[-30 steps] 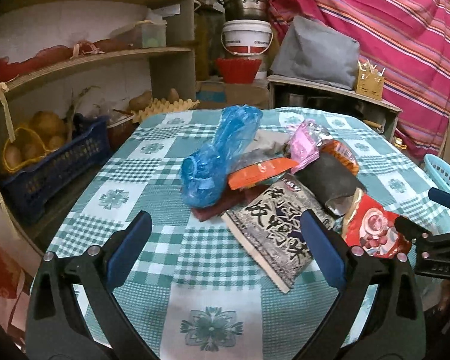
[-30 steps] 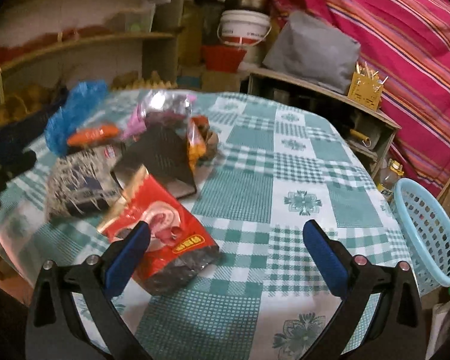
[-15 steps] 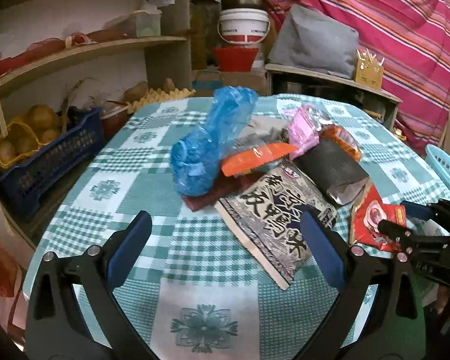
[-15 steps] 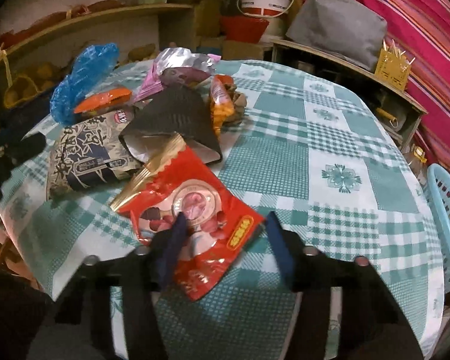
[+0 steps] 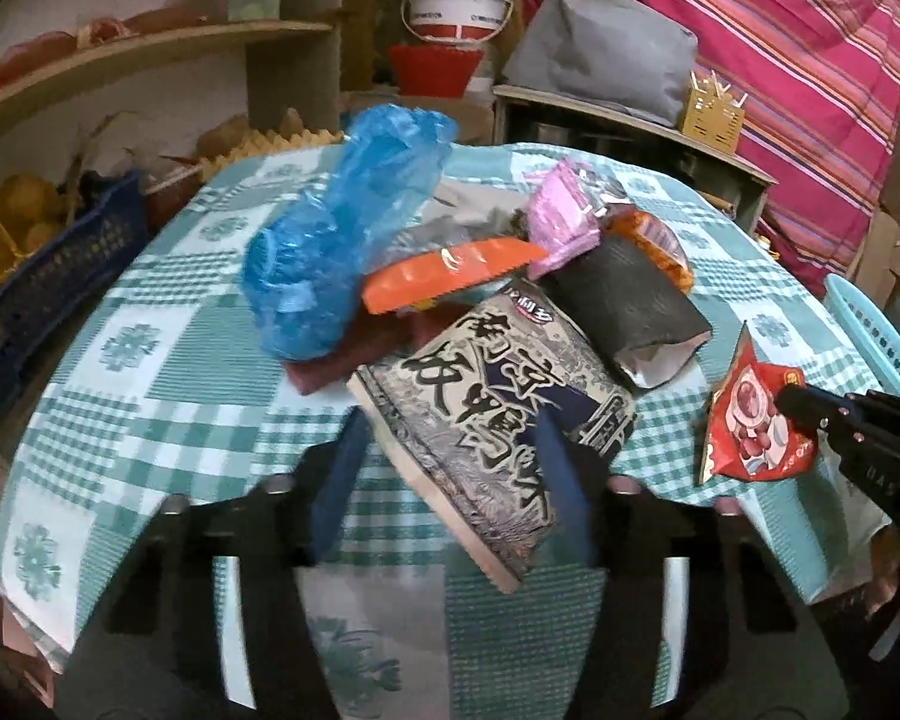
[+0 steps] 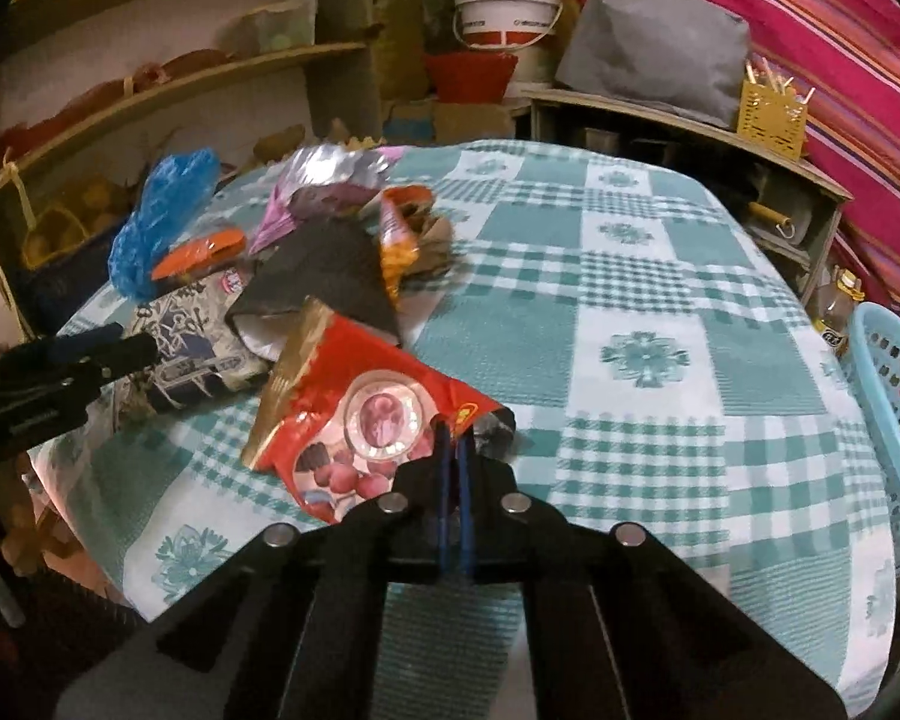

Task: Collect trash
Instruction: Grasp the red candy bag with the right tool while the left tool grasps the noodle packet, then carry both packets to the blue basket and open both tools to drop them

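The right gripper [image 6: 450,450] is clenched on the near corner of the red snack bag [image 6: 360,402], which lifts off the table's [image 6: 630,300] front edge. Light, crinkly, slippery foil: an edge pinch suits it. The left gripper [image 5: 450,468], half closed, straddles the printed bag [image 5: 486,414].

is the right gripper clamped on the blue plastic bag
No, the right gripper is shut on the corner of the red foil snack packet; the crumpled blue plastic bag lies untouched across the table.
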The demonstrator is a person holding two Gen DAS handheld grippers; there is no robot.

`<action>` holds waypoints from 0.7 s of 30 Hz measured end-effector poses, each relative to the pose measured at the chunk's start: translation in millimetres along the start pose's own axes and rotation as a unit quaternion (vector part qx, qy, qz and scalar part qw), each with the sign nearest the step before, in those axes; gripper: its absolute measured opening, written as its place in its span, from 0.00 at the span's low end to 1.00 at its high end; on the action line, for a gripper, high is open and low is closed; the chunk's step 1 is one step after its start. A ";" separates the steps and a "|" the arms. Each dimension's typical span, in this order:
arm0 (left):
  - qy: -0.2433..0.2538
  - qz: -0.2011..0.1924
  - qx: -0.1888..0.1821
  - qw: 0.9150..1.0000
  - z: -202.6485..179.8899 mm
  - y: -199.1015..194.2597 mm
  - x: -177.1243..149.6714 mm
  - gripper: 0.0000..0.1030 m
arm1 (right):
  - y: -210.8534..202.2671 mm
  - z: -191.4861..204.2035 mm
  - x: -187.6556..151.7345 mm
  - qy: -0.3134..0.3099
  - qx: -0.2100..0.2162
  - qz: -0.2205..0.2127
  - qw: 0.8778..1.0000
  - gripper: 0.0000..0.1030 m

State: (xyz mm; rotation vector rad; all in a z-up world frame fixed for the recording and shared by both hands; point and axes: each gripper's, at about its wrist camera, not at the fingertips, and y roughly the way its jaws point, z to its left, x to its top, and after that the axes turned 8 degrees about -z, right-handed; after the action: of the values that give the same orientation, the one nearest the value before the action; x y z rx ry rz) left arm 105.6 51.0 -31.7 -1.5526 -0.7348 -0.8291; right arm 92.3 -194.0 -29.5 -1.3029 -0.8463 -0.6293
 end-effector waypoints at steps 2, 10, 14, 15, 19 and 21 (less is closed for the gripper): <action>0.002 -0.005 -0.005 1.000 -3.6 -1.1 0.7 0.33 | -2.3 -6.1 0.9 0.004 -0.004 -0.005 1.000 0.02; 0.029 -0.034 0.005 0.999 -20.2 -15.3 3.2 0.19 | -24.2 -34.7 5.9 0.023 -0.012 -0.035 0.999 0.02; 0.030 -0.072 0.013 0.997 -29.1 -38.8 16.6 0.16 | -36.4 -50.9 10.7 0.030 -0.020 -0.049 0.998 0.02; 0.028 -0.080 0.013 0.996 -30.5 -44.5 19.7 0.15 | -40.0 -56.4 12.3 0.033 -0.023 -0.052 0.998 0.02; 0.033 -0.108 0.012 0.994 -45.7 -62.6 33.6 0.11 | -51.9 -78.6 15.5 0.048 -0.033 -0.064 0.996 0.02; 0.035 -0.119 0.007 0.992 -56.0 -69.5 41.7 0.09 | -59.0 -92.2 18.1 0.058 -0.038 -0.072 0.995 0.02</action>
State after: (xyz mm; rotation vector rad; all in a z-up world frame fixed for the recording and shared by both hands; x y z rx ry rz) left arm 65.1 5.0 45.5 -1.4346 -0.8828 -1.0460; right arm 71.4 -293.9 14.1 -1.2690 -0.8319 -0.8497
